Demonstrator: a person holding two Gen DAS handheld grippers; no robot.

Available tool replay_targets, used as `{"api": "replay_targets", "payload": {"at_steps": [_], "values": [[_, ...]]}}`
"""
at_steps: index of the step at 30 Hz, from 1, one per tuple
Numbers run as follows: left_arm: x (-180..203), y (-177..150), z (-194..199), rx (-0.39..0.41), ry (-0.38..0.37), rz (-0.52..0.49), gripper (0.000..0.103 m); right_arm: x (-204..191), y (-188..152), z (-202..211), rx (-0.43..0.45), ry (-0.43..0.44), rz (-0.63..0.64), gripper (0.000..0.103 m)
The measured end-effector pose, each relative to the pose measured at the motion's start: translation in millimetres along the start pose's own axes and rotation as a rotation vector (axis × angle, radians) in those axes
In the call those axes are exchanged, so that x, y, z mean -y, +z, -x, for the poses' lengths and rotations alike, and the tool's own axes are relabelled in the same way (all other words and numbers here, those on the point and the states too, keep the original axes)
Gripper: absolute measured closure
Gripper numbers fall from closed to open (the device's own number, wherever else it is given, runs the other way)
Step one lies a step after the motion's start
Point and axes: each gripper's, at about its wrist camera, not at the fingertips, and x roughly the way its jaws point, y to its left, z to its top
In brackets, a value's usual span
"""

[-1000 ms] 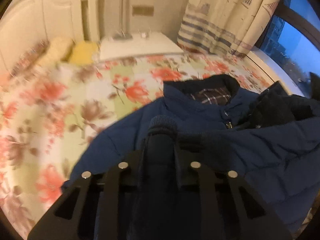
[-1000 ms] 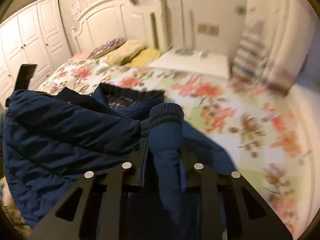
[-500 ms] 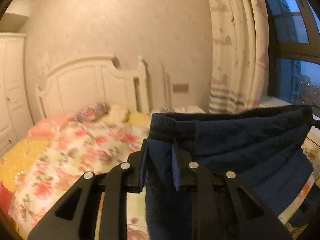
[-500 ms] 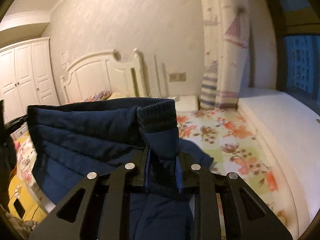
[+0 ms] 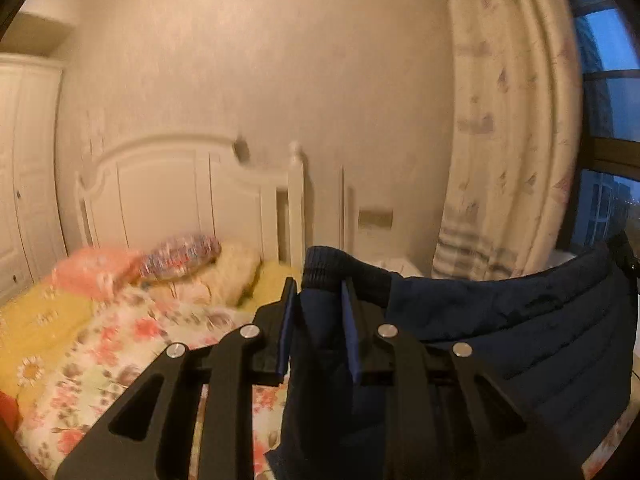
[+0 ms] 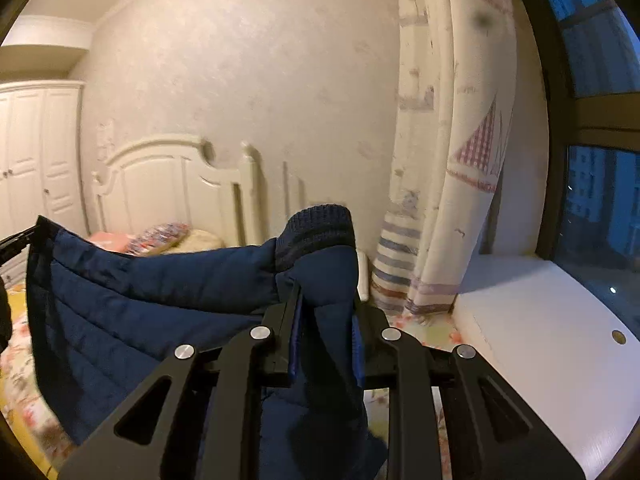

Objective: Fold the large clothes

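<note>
Gripping a ribbed cuff apiece, the two grippers hold a dark blue quilted jacket up in the air over the bed. The left gripper is clenched on one cuff, whose knit end sticks up above its pads, and the padded fabric runs from there toward the right edge of the left wrist view, sagging in a shallow curve. The right gripper is clamped tight on the other cuff, and in its view the quilted cloth stretches away to the left edge, where the tip of the other tool shows. Below the hanging garment lies the flowered bedspread, with pillows piled against the white headboard at the far end of the bed. A patterned curtain hangs beside a dark window, and a white ledge runs under it along the bed's right edge.
</note>
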Motion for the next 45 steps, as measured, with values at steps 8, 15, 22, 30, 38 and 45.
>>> {"api": "replay_targets", "payload": {"at_steps": [8, 15, 22, 30, 38, 45], "values": [[-2.4, -100.6, -166.4, -0.394, 0.024, 0.037, 0.080, 15.9, -97.2, -148.1, -0.379, -0.073, -0.084, 0.081], [-22.5, -135.3, -184.1, -0.474, 0.020, 0.085, 0.079, 30.5, -137.0, -167.4, -0.448, -0.037, -0.165, 0.080], [-7.4, -144.0, -191.8, -0.525, 0.074, 0.003, 0.077, 30.7, -141.3, -174.2, -0.496, -0.037, -0.166, 0.078], [-2.1, -117.0, -135.6, -0.350, 0.140, -0.036, 0.023, 38.2, -133.0, -147.0, -0.487, -0.036, -0.203, 0.015], [24.2, -156.2, -99.8, -0.475, 0.075, -0.159, 0.007, -8.1, -148.6, -104.1, -0.530, 0.067, -0.029, 0.007], [-4.2, -168.0, -22.8, -0.433, 0.024, -0.085, 0.008, 6.7, -153.2, -36.2, -0.482, 0.066, -0.057, 0.007]]}}
